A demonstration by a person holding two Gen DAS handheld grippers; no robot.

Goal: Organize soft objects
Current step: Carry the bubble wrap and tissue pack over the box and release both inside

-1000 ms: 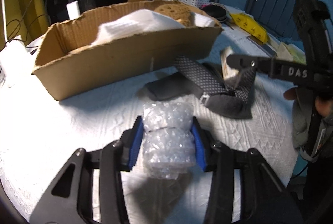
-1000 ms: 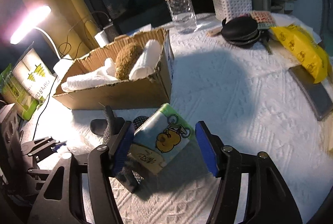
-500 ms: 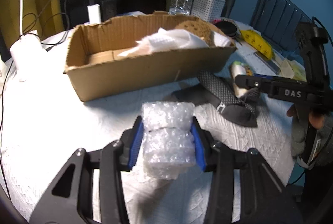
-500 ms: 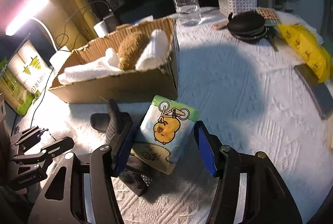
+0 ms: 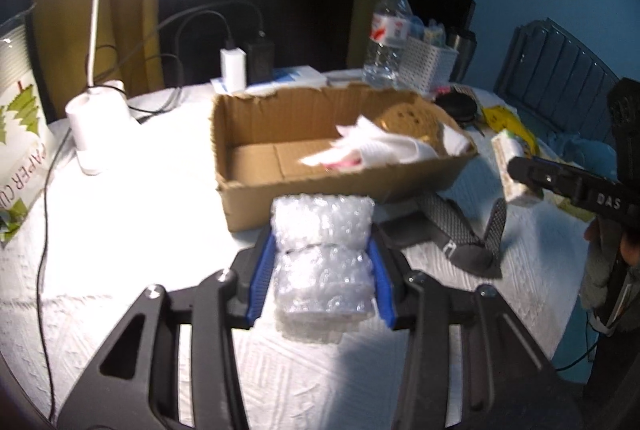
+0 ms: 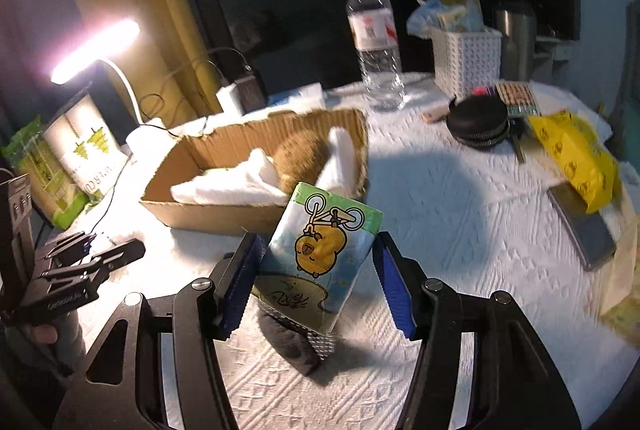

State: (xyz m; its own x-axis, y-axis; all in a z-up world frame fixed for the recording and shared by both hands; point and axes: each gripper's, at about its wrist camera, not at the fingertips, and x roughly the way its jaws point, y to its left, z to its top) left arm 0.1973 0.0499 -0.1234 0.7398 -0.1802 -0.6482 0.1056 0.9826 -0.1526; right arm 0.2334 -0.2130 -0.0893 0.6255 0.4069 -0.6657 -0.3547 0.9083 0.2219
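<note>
Your left gripper [image 5: 322, 266] is clamped on the bubble-wrap roll [image 5: 322, 254] & your right gripper [image 6: 318, 278], jaws partway open, pinches the tissue pack [image 6: 320, 254], both off the tablecloth [image 6: 460, 230] near the cardboard box's [image 5: 320, 186] front wall.

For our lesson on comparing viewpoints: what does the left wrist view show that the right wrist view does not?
Only the left wrist view shows the bubble wrap gripped by the left gripper, and the empty end of the box floor. Only the right wrist view shows the cartoon picture on the tissue pack in the right gripper. Both show the cardboard box, water bottle and white basket.
</note>
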